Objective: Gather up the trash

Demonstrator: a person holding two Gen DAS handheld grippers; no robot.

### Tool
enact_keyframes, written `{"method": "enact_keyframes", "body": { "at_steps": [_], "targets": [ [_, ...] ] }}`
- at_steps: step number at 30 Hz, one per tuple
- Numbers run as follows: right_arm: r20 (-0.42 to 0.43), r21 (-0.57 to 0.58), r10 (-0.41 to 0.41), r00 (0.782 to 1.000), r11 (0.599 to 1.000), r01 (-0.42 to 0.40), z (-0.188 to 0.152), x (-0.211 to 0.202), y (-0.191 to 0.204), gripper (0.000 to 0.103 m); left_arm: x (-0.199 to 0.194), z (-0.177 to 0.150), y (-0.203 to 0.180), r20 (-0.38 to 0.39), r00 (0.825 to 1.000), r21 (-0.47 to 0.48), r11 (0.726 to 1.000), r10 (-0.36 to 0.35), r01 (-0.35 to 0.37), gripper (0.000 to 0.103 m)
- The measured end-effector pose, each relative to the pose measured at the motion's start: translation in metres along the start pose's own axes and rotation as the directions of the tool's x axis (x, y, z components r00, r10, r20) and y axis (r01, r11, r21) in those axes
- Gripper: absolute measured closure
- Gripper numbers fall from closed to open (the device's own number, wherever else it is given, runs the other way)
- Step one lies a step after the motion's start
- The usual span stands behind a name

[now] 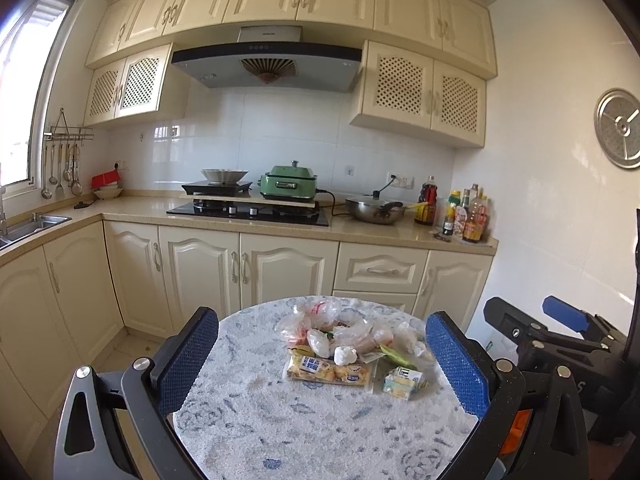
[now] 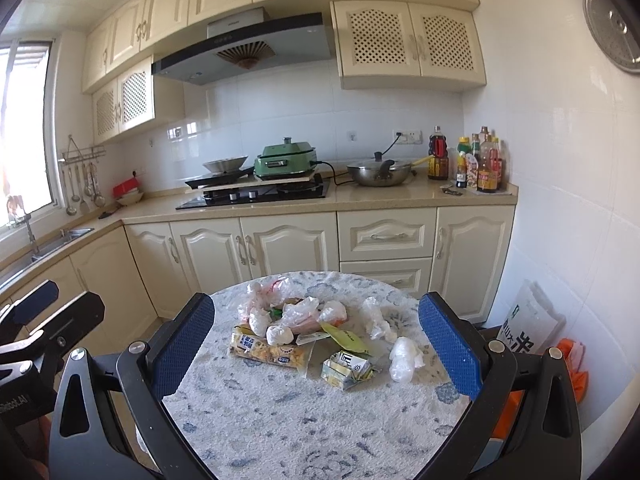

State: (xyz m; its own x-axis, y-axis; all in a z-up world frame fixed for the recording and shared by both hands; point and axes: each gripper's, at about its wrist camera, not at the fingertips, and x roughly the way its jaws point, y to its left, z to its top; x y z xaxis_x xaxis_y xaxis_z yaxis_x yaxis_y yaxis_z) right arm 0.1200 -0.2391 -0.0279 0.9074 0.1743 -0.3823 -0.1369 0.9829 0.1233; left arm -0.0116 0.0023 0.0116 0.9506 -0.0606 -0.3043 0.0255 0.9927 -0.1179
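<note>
Crinkly plastic trash pile (image 2: 304, 332) mid-frame on round worktop (image 2: 312, 420); light, soft, slippery. I'd pinch bunched film, not flat wrapper. Left gripper (image 1: 320, 364), right gripper (image 2: 316, 344) both spread, empty.

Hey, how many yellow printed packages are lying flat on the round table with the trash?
2. A long snack packet lies at the pile's front left; a crushed yellow carton sits to its right, nearer the right gripper. Others may be hidden under the plastic bags.
</note>
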Motion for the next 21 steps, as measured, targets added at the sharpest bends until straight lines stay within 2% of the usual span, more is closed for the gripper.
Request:
{"method": "enact_keyframes", "body": {
  "at_steps": [6, 10, 15, 21],
  "targets": [
    [0.003, 0.004, -0.003, 1.000, 1.000, 0.003, 0.002, 0.005, -0.009, 0.000, 0.003, 0.000, -0.007, 0.026, 1.000, 0.021, 1.000, 0.006, -0.007, 0.001],
    [-0.028, -0.004, 0.007, 1.000, 1.000, -0.007, -0.003, 0.018, -0.013, 0.000, 0.018, -0.006, -0.013, 0.010, 1.000, 0.046, 0.999, 0.008, -0.008, 0.001],
    [-0.119, -0.004, -0.010, 0.993, 1.000, 0.010, -0.023, 0.052, -0.028, 0.000, 0.059, -0.018, -0.015, -0.059, 0.998, 0.056, 0.998, 0.002, 0.001, 0.001],
    [-0.280, 0.016, -0.054, 0.959, 0.998, 0.060, -0.060, 0.105, -0.057, 0.000, 0.125, -0.033, -0.010, -0.184, 0.983, 0.036, 0.999, -0.005, 0.012, 0.001]
  ]
}}
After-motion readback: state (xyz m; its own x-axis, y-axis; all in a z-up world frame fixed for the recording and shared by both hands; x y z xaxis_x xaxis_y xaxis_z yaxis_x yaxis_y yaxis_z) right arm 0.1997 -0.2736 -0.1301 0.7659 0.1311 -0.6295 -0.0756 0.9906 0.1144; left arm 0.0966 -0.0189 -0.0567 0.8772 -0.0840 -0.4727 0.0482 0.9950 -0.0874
